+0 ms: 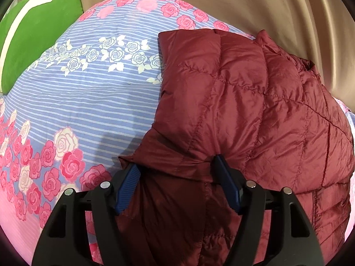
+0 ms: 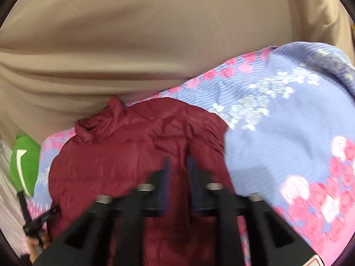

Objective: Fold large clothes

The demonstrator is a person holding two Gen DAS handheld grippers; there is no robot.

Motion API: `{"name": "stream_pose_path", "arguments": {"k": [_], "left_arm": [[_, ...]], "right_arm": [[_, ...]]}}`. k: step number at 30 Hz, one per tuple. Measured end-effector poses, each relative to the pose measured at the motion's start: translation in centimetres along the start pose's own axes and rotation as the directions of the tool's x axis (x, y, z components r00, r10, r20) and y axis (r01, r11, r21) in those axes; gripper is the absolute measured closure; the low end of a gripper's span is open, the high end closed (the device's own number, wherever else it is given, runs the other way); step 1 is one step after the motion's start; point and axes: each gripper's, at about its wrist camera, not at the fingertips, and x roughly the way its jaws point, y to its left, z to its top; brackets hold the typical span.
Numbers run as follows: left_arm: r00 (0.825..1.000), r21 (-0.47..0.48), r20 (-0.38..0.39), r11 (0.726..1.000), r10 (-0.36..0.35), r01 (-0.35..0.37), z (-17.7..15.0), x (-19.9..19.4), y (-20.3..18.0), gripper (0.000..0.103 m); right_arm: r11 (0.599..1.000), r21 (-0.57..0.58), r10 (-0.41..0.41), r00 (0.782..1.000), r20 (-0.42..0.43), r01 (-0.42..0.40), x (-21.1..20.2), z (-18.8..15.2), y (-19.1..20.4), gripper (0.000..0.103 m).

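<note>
A dark red quilted puffer jacket [image 1: 255,102] lies on a bed with a blue striped, rose-patterned sheet [image 1: 93,102]. My left gripper [image 1: 177,168] stands wide open with a bunched fold of the jacket's lower edge between its blue pads [image 1: 128,186]; whether they press the fabric is unclear. In the right wrist view the jacket [image 2: 124,153] lies below my right gripper [image 2: 178,166]. Its jaws stand narrowly apart with a strip of jacket fabric between them. That view is blurred by motion. The left gripper [image 2: 42,219] shows at its lower left.
A green plush cushion [image 1: 35,35] sits at the bed's far left, also in the right wrist view [image 2: 24,166]. A tan curtain [image 1: 277,6] hangs behind the bed [image 2: 155,33]. Bare sheet [image 2: 288,133] lies beside the jacket.
</note>
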Motion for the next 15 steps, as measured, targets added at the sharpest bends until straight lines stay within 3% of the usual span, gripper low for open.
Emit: {"name": "stream_pose_path", "arguments": {"k": [1, 4, 9, 10, 11, 15], "left_arm": [[1.0, 0.0, 0.001, 1.0, 0.0, 0.0, 0.0, 0.0, 0.0, 0.037], [1.0, -0.003, 0.001, 1.0, -0.002, 0.002, 0.0, 0.1, 0.2, 0.037], [1.0, -0.007, 0.004, 1.0, 0.005, -0.005, 0.0, 0.2, 0.2, 0.037], [1.0, -0.011, 0.004, 1.0, 0.006, -0.006, 0.0, 0.3, 0.2, 0.037], [1.0, -0.013, 0.005, 1.0, 0.005, -0.005, 0.0, 0.2, 0.3, 0.037], [1.0, -0.013, 0.007, 1.0, 0.0, 0.0, -0.2, 0.0, 0.6, 0.038]], "right_arm": [[1.0, 0.004, 0.014, 1.0, -0.016, -0.014, -0.6, -0.6, -0.4, 0.06], [0.998, 0.008, 0.067, 0.992, -0.106, -0.066, -0.6, -2.6, -1.0, 0.06], [0.998, -0.002, 0.059, 0.986, -0.155, -0.06, 1.7, -4.2, -0.1, 0.062], [0.997, 0.008, 0.071, 0.985, -0.156, -0.071, 1.9, -4.3, 0.1, 0.074], [0.996, 0.009, 0.085, 0.985, -0.152, -0.084, 1.9, -4.2, 0.4, 0.098], [0.994, -0.062, 0.088, 0.995, -0.052, -0.091, -0.9, -3.9, 1.5, 0.101]]}}
